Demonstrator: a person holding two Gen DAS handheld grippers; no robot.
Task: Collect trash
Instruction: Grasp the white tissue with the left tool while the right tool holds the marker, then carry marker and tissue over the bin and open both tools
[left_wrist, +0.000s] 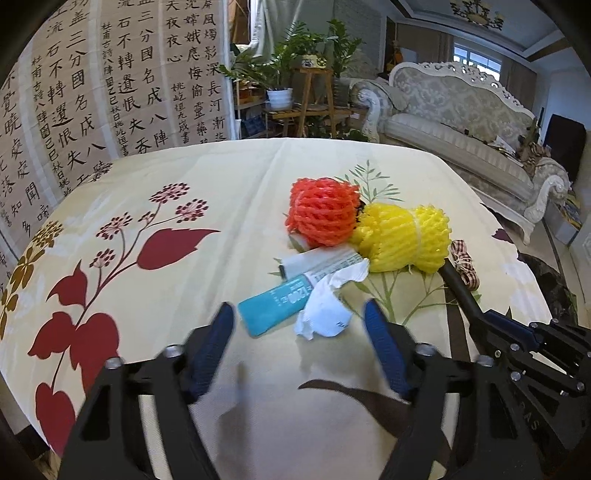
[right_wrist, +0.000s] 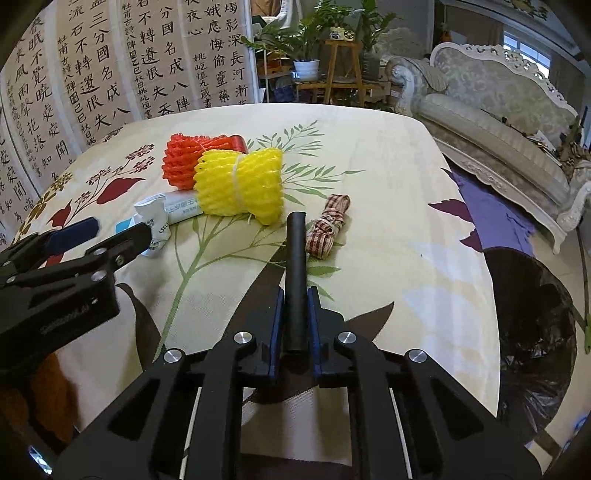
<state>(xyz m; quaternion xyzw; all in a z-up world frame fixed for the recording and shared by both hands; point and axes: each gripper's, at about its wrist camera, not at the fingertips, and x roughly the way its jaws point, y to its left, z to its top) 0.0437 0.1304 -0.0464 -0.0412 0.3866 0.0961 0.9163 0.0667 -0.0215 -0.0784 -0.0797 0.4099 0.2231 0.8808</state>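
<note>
The black tube (right_wrist: 296, 280) is pinched lengthwise between the pressed-together pads of the right gripper (right_wrist: 296, 295), its far end pointing toward the plaid ribbon bundle (right_wrist: 330, 225) on the surface (right_wrist: 388, 184). To do this step well, I would lift it straight up, keeping the far end clear of the ribbon and the yellow foam net (right_wrist: 240, 186), then carry it to the black bin bag (right_wrist: 535, 332) beside the surface on the right. The tube looks rigid, matte and slim, so it may slide along the pads if tipped steeply.

The left gripper (left_wrist: 301, 321) is spread and holds nothing; the crumpled white paper (left_wrist: 325, 310) lies between its fingertips, with the teal packet (left_wrist: 273, 308) just beside it. Behind these sits the orange foam net (left_wrist: 323, 210), touching the yellow one.
</note>
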